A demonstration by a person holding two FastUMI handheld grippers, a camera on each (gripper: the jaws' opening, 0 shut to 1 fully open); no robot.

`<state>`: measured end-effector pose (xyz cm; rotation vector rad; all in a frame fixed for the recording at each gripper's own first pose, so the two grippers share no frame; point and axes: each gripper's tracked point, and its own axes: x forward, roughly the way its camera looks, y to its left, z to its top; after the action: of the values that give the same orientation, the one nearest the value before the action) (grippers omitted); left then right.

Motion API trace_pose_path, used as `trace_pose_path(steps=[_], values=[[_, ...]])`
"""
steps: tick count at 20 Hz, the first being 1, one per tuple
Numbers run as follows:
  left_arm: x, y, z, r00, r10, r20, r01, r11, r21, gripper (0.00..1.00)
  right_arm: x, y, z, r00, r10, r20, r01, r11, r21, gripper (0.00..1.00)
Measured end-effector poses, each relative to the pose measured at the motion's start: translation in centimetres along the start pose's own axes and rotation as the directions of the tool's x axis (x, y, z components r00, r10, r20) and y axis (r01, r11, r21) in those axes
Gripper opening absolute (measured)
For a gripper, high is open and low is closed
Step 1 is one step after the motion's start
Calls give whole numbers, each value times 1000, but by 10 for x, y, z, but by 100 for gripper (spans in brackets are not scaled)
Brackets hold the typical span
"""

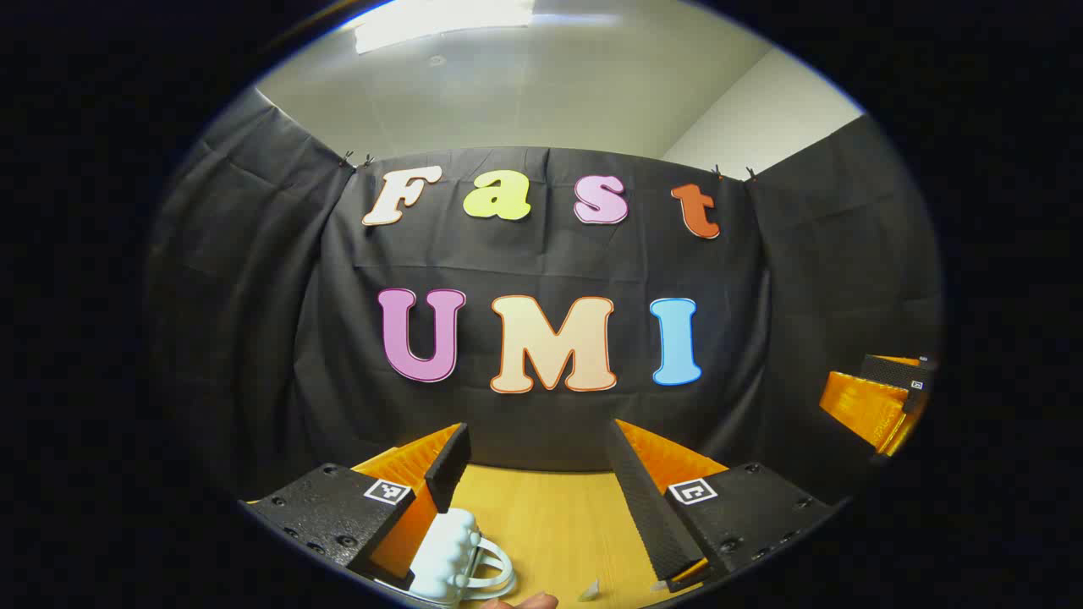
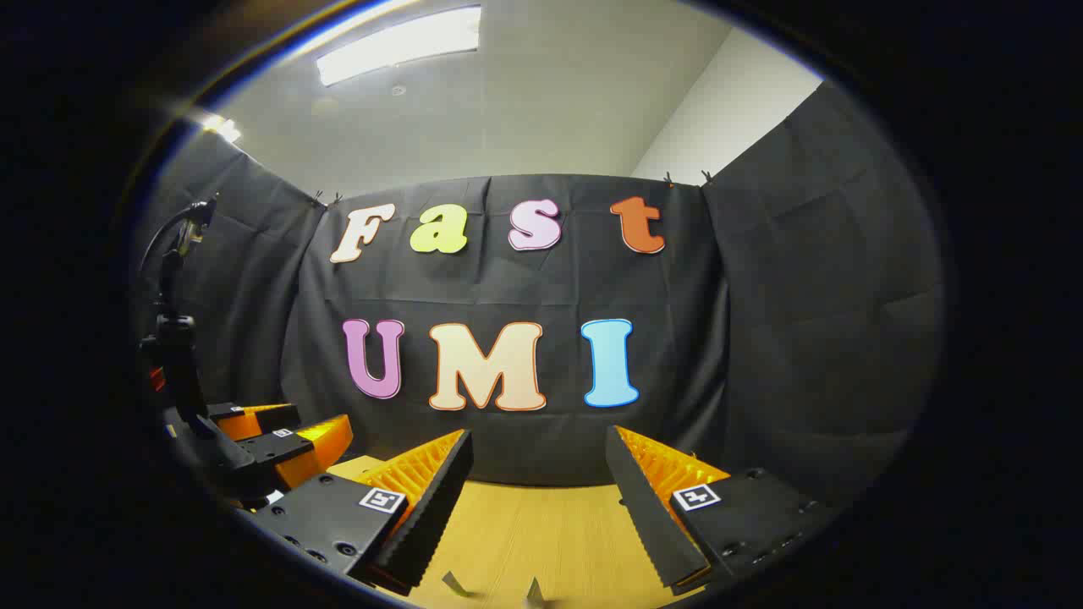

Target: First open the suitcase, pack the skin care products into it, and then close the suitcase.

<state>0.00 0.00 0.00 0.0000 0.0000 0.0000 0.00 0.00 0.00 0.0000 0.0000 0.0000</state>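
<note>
My left gripper (image 1: pixel 539 436) is held level over a wooden table (image 1: pixel 550 524), open, with nothing between its fingers. A white bumpy item with looped handles (image 1: pixel 453 554) lies on the table at the bottom of the left gripper view, partly hidden under the left finger (image 1: pixel 447 467). I cannot tell what this item is. My right gripper (image 2: pixel 537 440) is also open and empty above the table (image 2: pixel 541 533). Each gripper shows at the side of the other's view: the right gripper (image 1: pixel 876 397) far right, the left gripper (image 2: pixel 292 431) low at the left.
A fingertip (image 1: pixel 525 601) pokes in at the bottom edge of the left gripper view. Two small pale scraps (image 2: pixel 457 584) lie on the wood near the right gripper. Black cloth walls close the booth at the back and on both sides.
</note>
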Motion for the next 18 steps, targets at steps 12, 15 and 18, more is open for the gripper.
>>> trace_pose_path(steps=[12,15,18], values=[[-1,40,-103,966,101,-239,-82,993,90,95,46,14,-51,987,152,-44,-152,988,11,98],[2,43,-151,928,77,-364,-46,994,95,97,58,13,-61,990,113,-85,-112,994,13,99],[7,43,-193,886,39,-463,-2,997,80,98,63,13,-65,992,76,-99,-74,997,20,99]])
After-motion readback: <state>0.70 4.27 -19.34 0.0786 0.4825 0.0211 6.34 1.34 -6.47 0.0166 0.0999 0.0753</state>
